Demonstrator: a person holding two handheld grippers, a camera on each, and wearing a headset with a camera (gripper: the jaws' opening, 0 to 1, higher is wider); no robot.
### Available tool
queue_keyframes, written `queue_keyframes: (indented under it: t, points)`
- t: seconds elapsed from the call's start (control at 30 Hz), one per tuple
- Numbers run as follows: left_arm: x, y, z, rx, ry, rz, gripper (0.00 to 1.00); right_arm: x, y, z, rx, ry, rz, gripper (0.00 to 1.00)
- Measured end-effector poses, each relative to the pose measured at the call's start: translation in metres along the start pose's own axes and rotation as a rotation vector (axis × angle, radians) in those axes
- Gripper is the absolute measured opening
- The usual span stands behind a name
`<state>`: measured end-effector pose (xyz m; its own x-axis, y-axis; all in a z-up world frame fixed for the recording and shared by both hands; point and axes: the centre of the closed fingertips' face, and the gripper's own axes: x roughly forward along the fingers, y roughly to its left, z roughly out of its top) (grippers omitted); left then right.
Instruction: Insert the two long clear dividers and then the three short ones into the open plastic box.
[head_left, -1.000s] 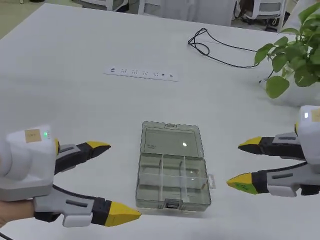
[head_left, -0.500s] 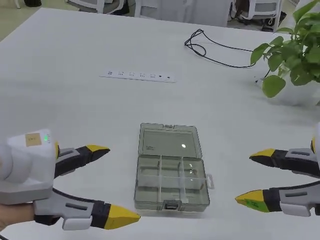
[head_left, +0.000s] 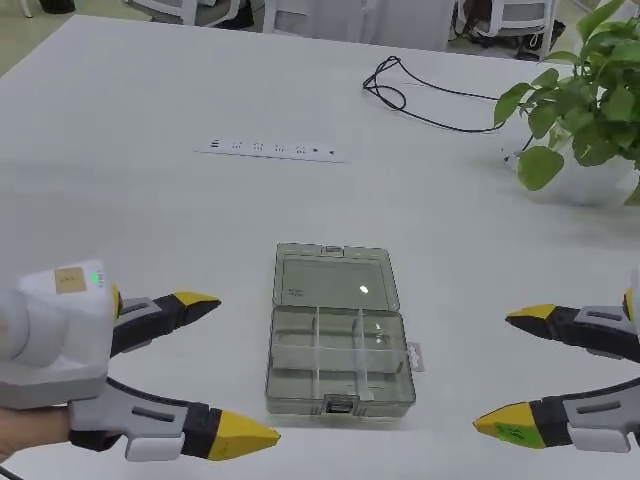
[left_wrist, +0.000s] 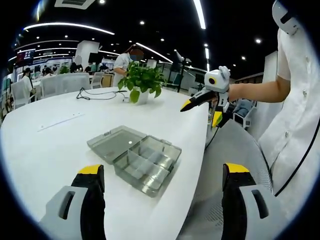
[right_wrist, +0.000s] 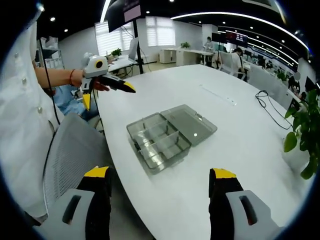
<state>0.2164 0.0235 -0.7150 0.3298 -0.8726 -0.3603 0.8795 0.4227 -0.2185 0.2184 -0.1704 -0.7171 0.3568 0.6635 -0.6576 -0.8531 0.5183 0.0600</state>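
"Checking the plastic box first, where is it?"
"Lower centre of the head view, on the white table. Its lid lies flat and open toward the top of the frame. Clear dividers stand in the tray and split it into compartments. Exact count, can't tell."
"Tongs?"
"Left gripper at lower left, right gripper at lower right. The box is between them and neither touches it. Both are spread wide with nothing between the jaws. Each gripper view agrees: yellow tips far apart, box ahead on the table, the other gripper in the air across from it."
"Change from a second ago?"
"Right gripper has slid out toward the right edge and lower in the frame, further from the box. Left gripper sits about where it was. Box looks unmoved on the table. The small shift of the whole picture is the camera."
"Background?"
"Power strip above the box, well apart. Black cable at upper centre, potted plant at upper right."
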Motion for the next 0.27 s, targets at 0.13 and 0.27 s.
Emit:
queue_keyframes:
  t: [0.13,0.27]
  points:
    - [-0.0001,-0.0009,-0.0022,0.002,0.007,-0.003,1.0,0.0,0.0016,-0.0011,0.001,0.001,0.0,0.81]
    - [0.0003,-0.0026,-0.0039,0.004,0.012,-0.006,1.0,-0.0004,0.0027,-0.0015,0.002,0.001,-0.001,0.82]
